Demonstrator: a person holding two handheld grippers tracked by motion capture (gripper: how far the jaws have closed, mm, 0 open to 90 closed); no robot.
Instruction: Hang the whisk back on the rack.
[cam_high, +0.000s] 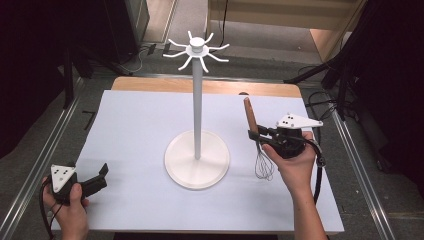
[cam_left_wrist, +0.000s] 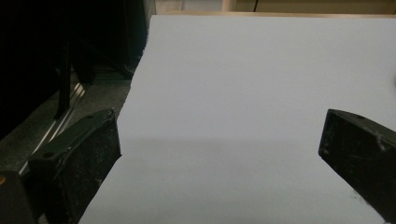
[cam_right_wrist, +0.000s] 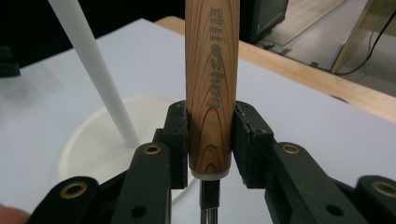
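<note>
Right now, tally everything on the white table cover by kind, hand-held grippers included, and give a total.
Whisk with wooden handle: 1
White hook stand: 1
Hand-held grippers: 2, the left hand-held gripper open, the right hand-held gripper shut on the whisk's handle
Total: 4

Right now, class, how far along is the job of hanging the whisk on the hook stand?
Done: the right gripper is shut on the whisk's wooden handle, holding the whisk upright, wires down, beside the white hook stand. In hand: carrying it. Left: raising it to the hooks on top, all bare, and hanging it. The left gripper is open over the table.
</note>
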